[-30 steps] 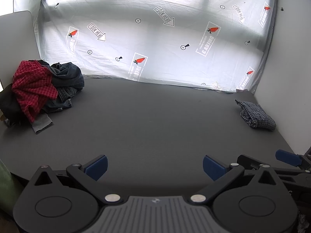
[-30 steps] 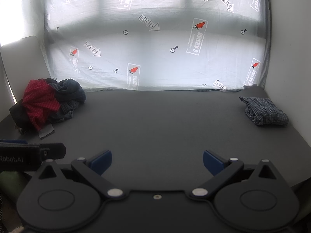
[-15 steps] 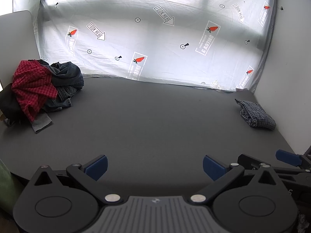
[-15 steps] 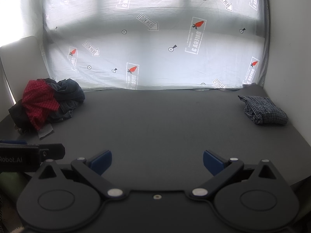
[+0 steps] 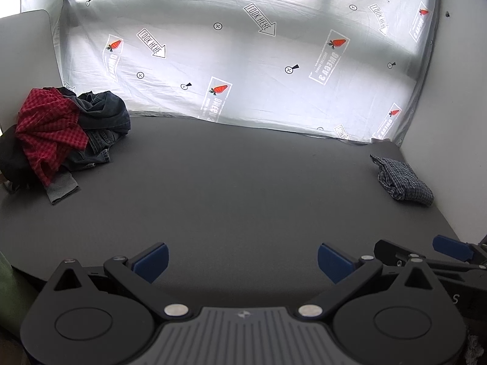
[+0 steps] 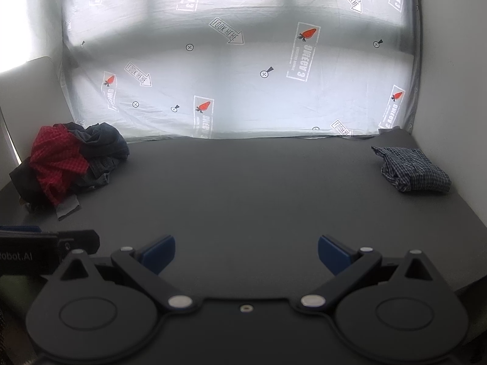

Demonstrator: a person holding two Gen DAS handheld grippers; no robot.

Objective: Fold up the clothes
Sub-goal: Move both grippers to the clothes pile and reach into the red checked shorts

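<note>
Clothes [image 5: 67, 127] lay heaped at the tabletop's [image 5: 243, 188] far-left corner, one folded piece [image 5: 401, 179] far-right; your left gripper [image 5: 242, 261] and right gripper [image 6: 246, 254] hovered wide open, empty, probably leaving folding room.

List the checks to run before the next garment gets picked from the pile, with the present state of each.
1. Left gripper open, nothing held: ok.
2. Right gripper open, nothing held: ok.
3. Unfolded pile at far left; red checked shirt on top and reachable: ok.
4. Folded blue plaid garment set aside at far right: ok.
5. Grey table between them free for folding: ok.
6. Number of garments in the pile: cannot tell.
</note>
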